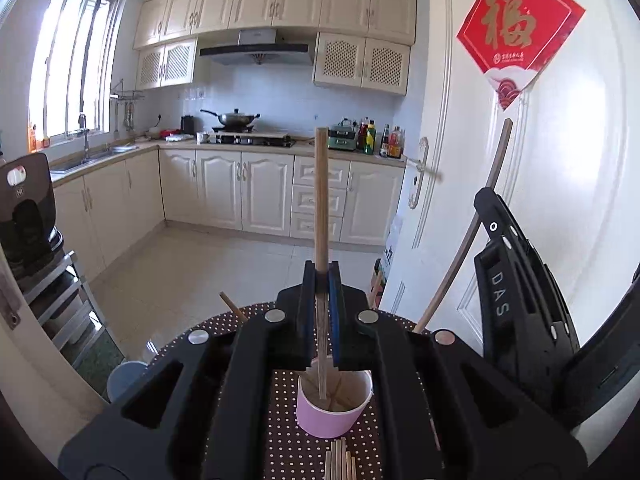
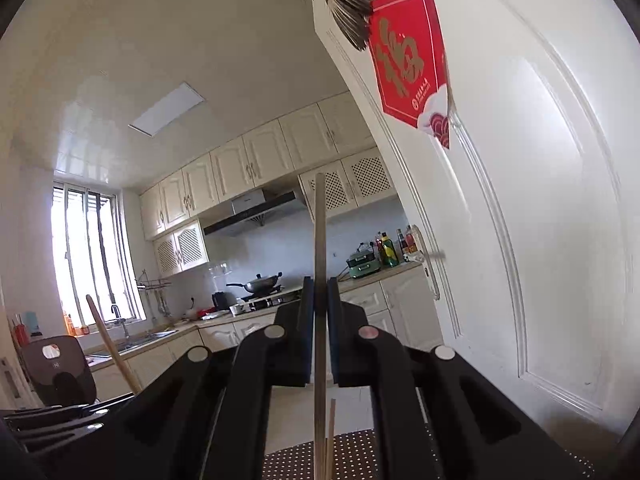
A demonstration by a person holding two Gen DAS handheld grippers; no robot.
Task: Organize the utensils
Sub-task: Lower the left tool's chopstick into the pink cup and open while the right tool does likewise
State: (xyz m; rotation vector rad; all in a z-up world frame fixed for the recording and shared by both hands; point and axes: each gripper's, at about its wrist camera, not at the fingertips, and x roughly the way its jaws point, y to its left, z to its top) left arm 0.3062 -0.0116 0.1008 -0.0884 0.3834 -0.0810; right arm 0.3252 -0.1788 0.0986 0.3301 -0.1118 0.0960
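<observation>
Item 1. Left gripper (image 1: pixel 321 280): fingers clamped on a wooden chopstick (image 1: pixel 321 200). Long axis upright, running along the line of the fingers; upper end points up and forward of the fingertips, lower end reaches down behind them into the pink cup (image 1: pixel 334 410).

Item 2. Pink cup: stands below the left gripper, between its two arms, on the dotted tablecloth (image 1: pixel 288 440) of the counter. Open mouth upward; a few more stick ends lean inside (count unclear).

Item 3. Loose chopsticks (image 1: pixel 340 460): a small bundle lying flat just nearer the camera than the cup, long axes pointing toward the cup.

Item 4. Right gripper (image 2: pixel 320 292): fingers closed on a second chopstick (image 2: pixel 320 240), grey-brown in this view. Long axis near vertical, upper end well above the fingertips, lower end passing down between the arms toward the tablecloth edge. A thinner pale stick (image 2: pixel 331 432) stands just right of its lower part.

Item 5. Right gripper as seen from the left wrist (image 1: pixel 520 272): off to the right of the left gripper, its chopstick slanting up and to the right (curved by the lens).

Item 6. Background: white door (image 1: pixel 560 200) with a red paper sign (image 1: pixel 516 24), right of both grippers.
</observation>
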